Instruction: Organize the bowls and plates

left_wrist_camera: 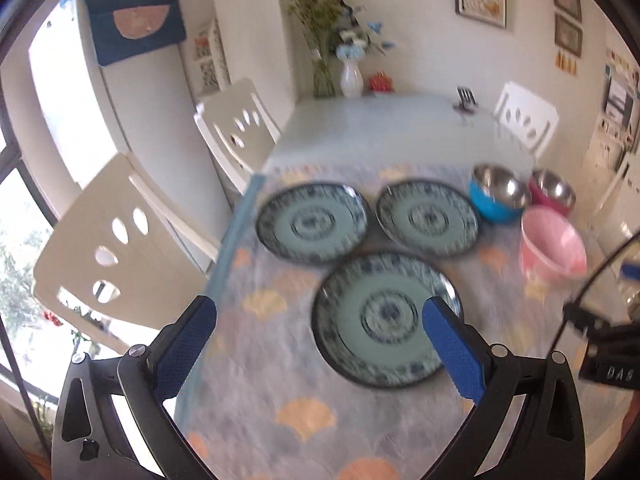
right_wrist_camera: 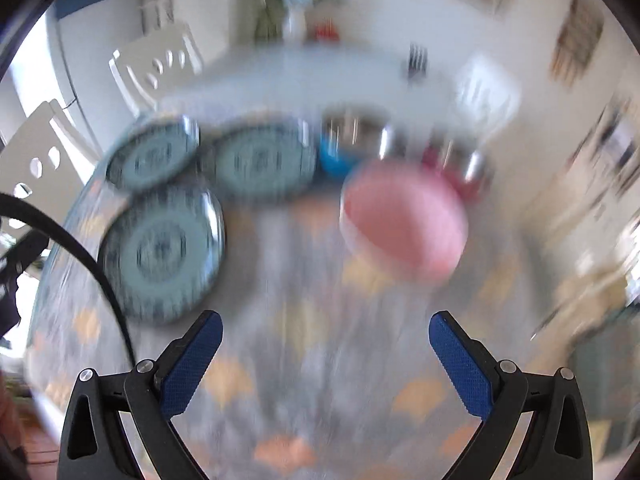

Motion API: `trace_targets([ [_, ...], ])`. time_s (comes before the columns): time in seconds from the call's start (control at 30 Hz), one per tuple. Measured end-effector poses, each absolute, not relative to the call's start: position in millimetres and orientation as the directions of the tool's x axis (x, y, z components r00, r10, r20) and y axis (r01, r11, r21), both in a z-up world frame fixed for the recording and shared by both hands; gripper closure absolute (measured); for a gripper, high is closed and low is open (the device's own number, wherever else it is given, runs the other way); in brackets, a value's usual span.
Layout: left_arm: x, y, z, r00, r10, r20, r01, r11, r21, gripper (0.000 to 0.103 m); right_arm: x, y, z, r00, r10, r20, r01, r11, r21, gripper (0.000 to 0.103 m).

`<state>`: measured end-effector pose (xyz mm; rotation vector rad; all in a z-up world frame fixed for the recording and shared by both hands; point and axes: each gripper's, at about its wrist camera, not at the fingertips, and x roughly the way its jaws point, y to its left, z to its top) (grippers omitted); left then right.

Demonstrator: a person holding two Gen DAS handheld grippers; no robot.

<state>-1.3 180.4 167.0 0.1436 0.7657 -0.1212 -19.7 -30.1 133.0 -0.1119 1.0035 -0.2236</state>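
Your left hand-held gripper is spread wide and grips nothing; its blue pads frame the nearest plate, which lies flat on the counter at about 12 o'clock from the tips, so I judge it your first pick. Two matching plates sit beyond it, one at 11 o'clock and one at 1 o'clock, each separate, none stacked; that spread is what the task wants gathered.

Out at 2 o'clock the three bowls cluster: a pink bowl closest, a blue bowl and a red bowl behind it, the last two steel inside. They look close together, though blur hides whether they touch.

Your right hand-held gripper is likewise wide open and empty, hovering above the shell-patterned cloth with the pink bowl at 12 o'clock, probably its target. That view is heavily smeared.

White chairs stand at 9 o'clock, beside the counter.
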Motion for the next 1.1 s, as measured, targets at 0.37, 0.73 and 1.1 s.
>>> trace_targets([
  [0.37, 21, 212, 176, 0.752, -0.038, -0.658, 0.135, 0.986, 0.097, 0.000, 5, 50, 141, 0.619, -0.230, -0.751, 0.044, 0.965, -0.259, 0.000],
  [0.73, 41, 218, 165, 0.722, -0.114, -0.683, 0.208, 0.977, 0.056, 0.000, 9, 30, 139, 0.569, -0.198, -0.798, 0.159, 0.979, -0.129, 0.000],
  [1.1, 43, 205, 160, 0.690, -0.156, -0.707, 0.271, 0.961, 0.053, 0.000, -11, 18, 170, 0.651, -0.187, -0.736, 0.226, 0.973, -0.047, 0.000],
])
